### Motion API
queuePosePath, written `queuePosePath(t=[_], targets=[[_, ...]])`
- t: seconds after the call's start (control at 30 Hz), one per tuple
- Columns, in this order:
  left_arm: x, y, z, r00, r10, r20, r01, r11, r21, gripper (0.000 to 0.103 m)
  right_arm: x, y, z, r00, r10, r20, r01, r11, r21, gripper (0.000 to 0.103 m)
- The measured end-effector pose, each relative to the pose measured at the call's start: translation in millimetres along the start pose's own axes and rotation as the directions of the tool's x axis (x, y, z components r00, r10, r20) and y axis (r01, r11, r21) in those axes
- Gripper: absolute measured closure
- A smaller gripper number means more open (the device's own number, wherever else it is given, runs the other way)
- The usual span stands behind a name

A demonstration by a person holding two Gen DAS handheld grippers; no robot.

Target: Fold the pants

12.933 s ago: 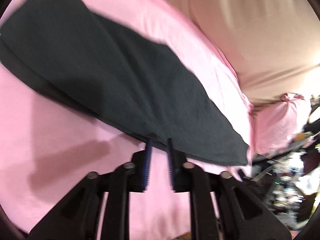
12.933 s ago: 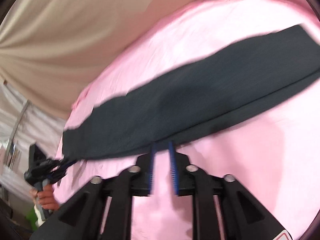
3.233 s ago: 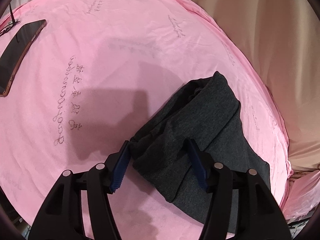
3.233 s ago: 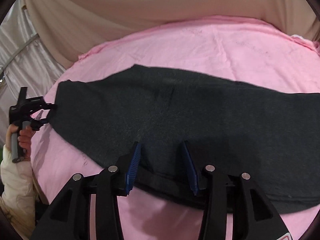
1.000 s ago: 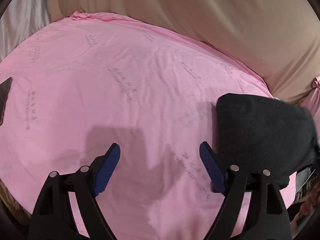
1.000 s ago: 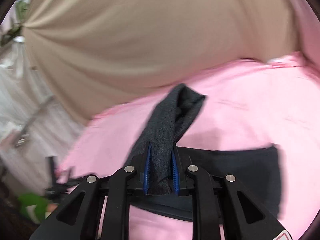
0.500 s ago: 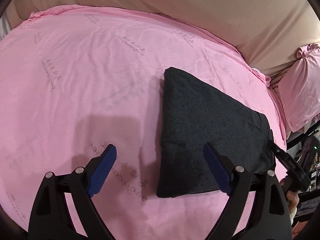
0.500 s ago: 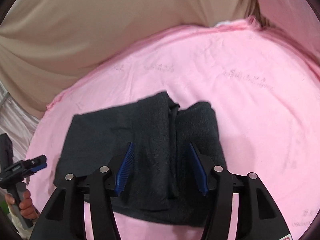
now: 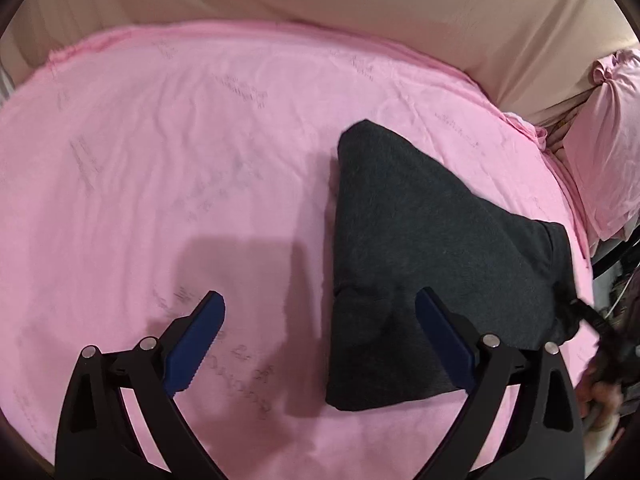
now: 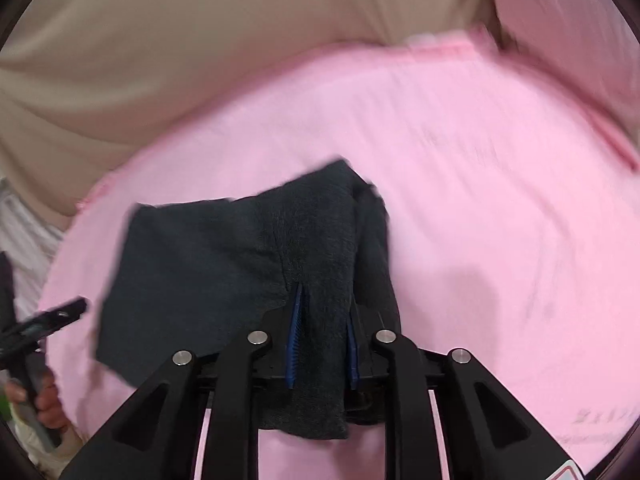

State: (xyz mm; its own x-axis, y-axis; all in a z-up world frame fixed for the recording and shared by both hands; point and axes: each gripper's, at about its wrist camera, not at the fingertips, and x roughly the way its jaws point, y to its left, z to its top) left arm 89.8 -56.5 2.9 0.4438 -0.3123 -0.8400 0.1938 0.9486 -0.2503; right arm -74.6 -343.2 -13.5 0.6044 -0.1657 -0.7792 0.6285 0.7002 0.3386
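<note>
The dark grey pants [image 9: 424, 248] lie folded into a compact stack on the pink sheet [image 9: 180, 152]. My left gripper [image 9: 320, 304] is open and empty, hovering above the stack's near-left edge; its right finger is over the cloth. In the right wrist view the pants [image 10: 224, 256] lie in front of the camera, and my right gripper [image 10: 322, 294] is shut on a folded edge of them, with cloth bunched between the blue pads [image 10: 295, 332].
A beige curtain [image 9: 360, 4] hangs behind the pink bed. A pink pillow [image 9: 608, 160] sits at the far right. The left gripper and the hand holding it [image 10: 36, 344] show at the left edge of the right wrist view.
My right gripper was open over the folded pants half a second ago; now it has closed on a fold of them. The left gripper stays open and has moved slightly nearer the stack.
</note>
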Motion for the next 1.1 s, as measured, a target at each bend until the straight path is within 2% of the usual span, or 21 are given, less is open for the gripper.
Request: queuePosePath(t=[0.07,0.1,0.13,0.17,0.23,0.33,0.37,0.4,0.43,0.47,0.6,0.63,0.67,0.73,0.8,0.83,0.9,0.93,1.0,1.07,1.1], targets=[[10.8,3.2,-1.3,1.0,-0.011,-0.024,0.01,1.0,-0.025,0.009,-23.0,3.3,1.2,0.998,0.0,0.061,-0.001,1.0,0.006,0.076],[15.8,4.5,-1.9,0.999,-0.009,-0.035,0.008,0.999,-0.031,0.009,-31.3,5.4,1.4,0.994,-0.024,0.104,0.024,1.0,0.001,0.068],[19.3,5.4,-2.8,0.999,-0.018,-0.042,0.016,0.999,-0.036,0.009,-38.8,4.9,3.1,0.989,-0.048,0.137,0.049,0.999,-0.002,0.043],[25.2,6.6,-3.7,0.998,-0.039,-0.057,0.036,0.998,-0.047,0.009,-40.2,1.7,4.8,0.987,-0.072,0.142,0.073,0.997,-0.004,0.035],[31.3,5.9,-3.7,0.997,-0.063,-0.052,0.06,0.997,-0.056,0.007,-23.5,-6.6,5.7,0.997,-0.053,0.061,0.052,0.999,0.015,0.035],[35.2,-0.5,-0.2,0.995,-0.099,-0.028,0.098,0.994,-0.041,0.01,8.6,-19.2,1.8,0.998,0.042,-0.041,-0.039,0.996,0.086,0.035],[35.9,-2.8,1.4,0.992,-0.122,-0.011,0.122,0.992,-0.025,0.039,14.6,-23.3,-1.3,0.996,0.08,-0.042,-0.075,0.99,0.119,0.041],[37.6,-3.5,3.6,0.985,-0.169,-0.019,0.169,0.985,-0.018,0.078,16.3,-24.0,-2.1,0.991,0.13,-0.033,-0.124,0.982,0.142,0.051],[39.1,-1.7,6.0,0.978,-0.207,-0.036,0.206,0.978,-0.033,0.086,18.8,-18.6,0.2,0.988,0.152,-0.033,-0.145,0.976,0.16,0.07],[36.7,1.1,7.9,0.976,-0.217,-0.035,0.215,0.975,-0.046,0.092,11.3,-10.4,2.7,0.99,0.143,-0.02,-0.138,0.978,0.155,0.075],[-23.9,22.2,15.2,0.957,-0.284,0.065,0.287,0.957,-0.035,0.097,-27.8,37.7,8.4,0.977,0.211,0.038,-0.213,0.974,0.07,0.078],[-43.0,30.8,15.2,0.96,-0.266,0.091,0.269,0.963,-0.027,0.1,-36.9,51.3,4.5,0.97,0.239,0.043,-0.241,0.97,0.039,0.078],[-65.2,41.8,13.0,0.973,-0.184,0.141,0.188,0.982,-0.015,0.103,-38.8,58.8,1.1,0.967,0.251,0.041,-0.252,0.967,0.027,0.078],[-93.2,71.0,5.0,0.978,0.014,0.209,-0.004,0.999,-0.048,0.103,-31.4,69.3,-13.3,0.973,0.232,0.011,-0.232,0.973,0.002,0.078],[-86.1,97.0,-1.2,0.986,0.065,0.152,-0.049,0.994,-0.102,0.103,-6.0,68.4,-27.4,0.994,0.101,-0.031,-0.102,0.994,-0.026,0.074],[-76.9,107.4,-4.8,0.992,0.062,0.112,-0.048,0.991,-0.124,0.102,-0.4,61.6,-35.6,0.998,0.034,-0.044,-0.035,0.999,-0.023,0.067],[-54.7,118.9,-15.6,0.999,-0.005,0.04,0.012,0.985,-0.173,0.098,-6.8,38.3,-44.3,0.997,0.079,-0.017,-0.078,0.996,0.051,0.062],[-42.7,117.1,-20.7,0.996,-0.09,0.014,0.091,0.978,-0.186,0.094,-11.9,32.5,-43.5,0.995,0.103,-0.014,-0.102,0.991,0.085,0.062],[-26.8,104.4,-25.8,0.98,-0.199,-0.015,0.192,0.962,-0.196,0.053,-20.9,28.3,-42.3,0.997,0.074,-0.01,-0.073,0.994,0.085,0.056],[-13.5,83.0,-29.5,0.963,-0.27,-0.022,0.262,0.95,-0.169,0.036,-22.6,31.8,-43.7,0.998,0.051,-0.026,-0.05,0.997,0.052,0.048],[-6.1,70.7,-29.9,0.954,-0.296,-0.043,0.288,0.947,-0.142,0.033,-23.2,34.1,-44.1,0.998,0.047,-0.036,-0.046,0.998,0.048,0.047]])
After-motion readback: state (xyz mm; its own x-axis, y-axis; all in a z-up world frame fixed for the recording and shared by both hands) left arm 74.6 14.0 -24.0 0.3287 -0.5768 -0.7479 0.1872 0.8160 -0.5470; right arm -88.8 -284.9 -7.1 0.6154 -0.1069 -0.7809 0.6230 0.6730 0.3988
